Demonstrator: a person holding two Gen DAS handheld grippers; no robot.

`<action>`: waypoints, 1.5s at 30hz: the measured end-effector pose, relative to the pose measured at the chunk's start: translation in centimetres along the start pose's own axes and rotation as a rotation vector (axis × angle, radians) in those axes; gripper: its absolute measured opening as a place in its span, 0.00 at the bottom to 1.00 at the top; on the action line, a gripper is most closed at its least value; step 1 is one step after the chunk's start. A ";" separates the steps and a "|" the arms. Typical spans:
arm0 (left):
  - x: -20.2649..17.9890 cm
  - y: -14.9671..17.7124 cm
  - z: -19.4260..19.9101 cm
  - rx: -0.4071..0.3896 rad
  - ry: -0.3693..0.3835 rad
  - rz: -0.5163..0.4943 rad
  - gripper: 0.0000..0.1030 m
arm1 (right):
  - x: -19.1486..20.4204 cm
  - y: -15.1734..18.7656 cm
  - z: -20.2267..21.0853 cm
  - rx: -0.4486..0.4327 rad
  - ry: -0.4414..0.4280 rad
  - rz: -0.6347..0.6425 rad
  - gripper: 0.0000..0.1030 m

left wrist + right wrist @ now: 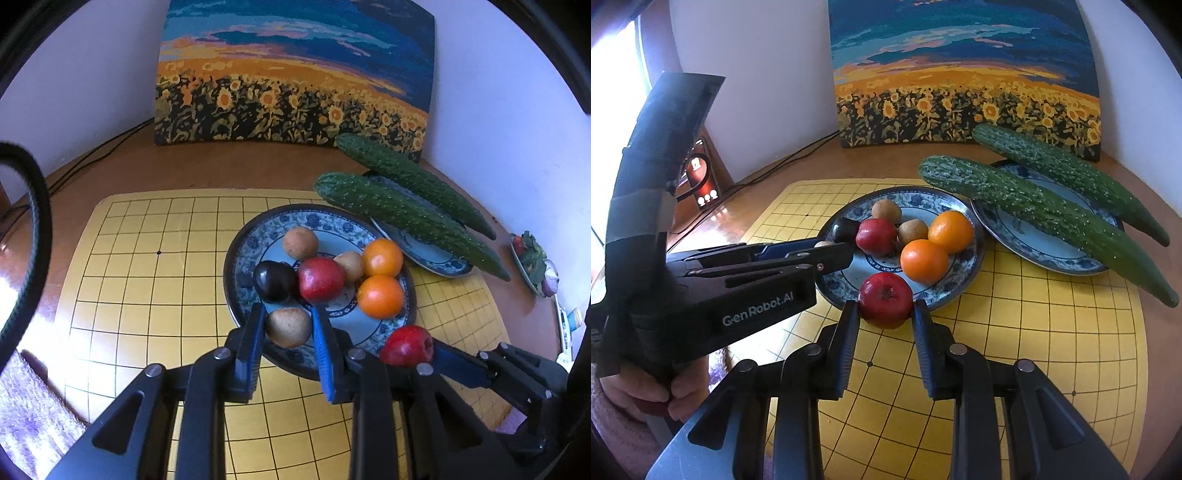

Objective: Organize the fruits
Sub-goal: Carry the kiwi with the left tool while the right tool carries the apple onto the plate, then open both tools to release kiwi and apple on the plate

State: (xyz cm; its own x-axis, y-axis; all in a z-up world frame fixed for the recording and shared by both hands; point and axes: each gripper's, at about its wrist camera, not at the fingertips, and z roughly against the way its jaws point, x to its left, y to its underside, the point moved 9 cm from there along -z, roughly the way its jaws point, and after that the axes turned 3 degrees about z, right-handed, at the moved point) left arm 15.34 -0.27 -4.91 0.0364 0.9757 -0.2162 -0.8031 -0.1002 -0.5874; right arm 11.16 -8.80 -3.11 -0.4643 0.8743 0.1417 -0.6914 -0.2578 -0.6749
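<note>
A blue patterned plate holds two oranges, a red apple, a dark plum and two tan fruits. My left gripper is shut on a third tan fruit over the plate's near rim. My right gripper is shut on a second red apple at the plate's near edge.
Two long cucumbers lie across a second blue plate at the right. Both plates rest on a yellow grid board. A sunflower painting leans on the back wall. A phone stands at left.
</note>
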 end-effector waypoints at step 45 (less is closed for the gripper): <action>-1.0 2.5 3.7 -0.009 -0.007 -0.029 0.44 | -0.7 1.8 1.7 0.015 0.021 -0.065 0.47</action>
State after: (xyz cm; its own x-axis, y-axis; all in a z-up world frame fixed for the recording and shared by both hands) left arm 11.11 -0.81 -3.22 0.0550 0.9795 -0.1936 -0.7964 -0.0739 -0.6002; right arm 9.28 -10.60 -3.23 -0.4069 0.8976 0.1696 -0.7278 -0.2063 -0.6540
